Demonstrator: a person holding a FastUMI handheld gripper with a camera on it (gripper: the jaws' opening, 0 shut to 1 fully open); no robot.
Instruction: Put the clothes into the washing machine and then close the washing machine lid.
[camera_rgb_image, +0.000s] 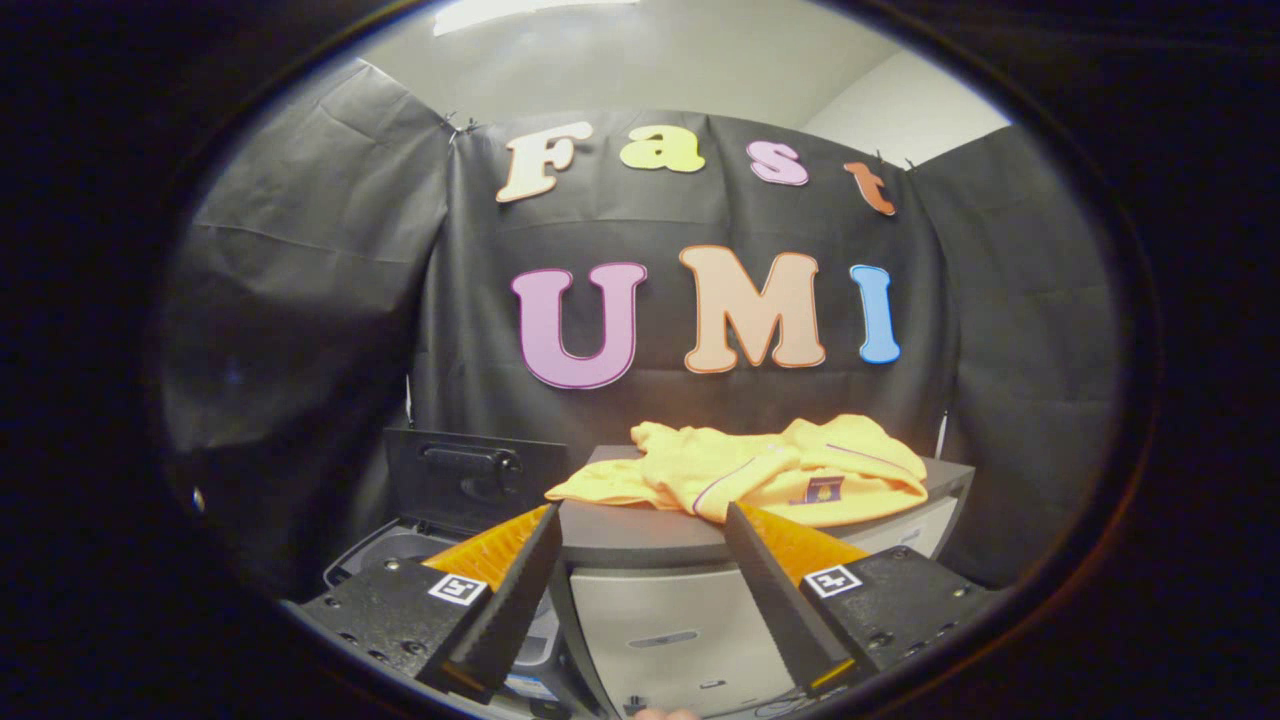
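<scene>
Your gripper (640, 520) with fingers spread apart and holding nothing, yellow clothes (760, 470) heaped on top of a grey cabinet (660, 610) just beyond your fingertips, washing machine (400, 550) beside the cabinet, its lid (470, 480) standing open, drum contents hidden from you
</scene>
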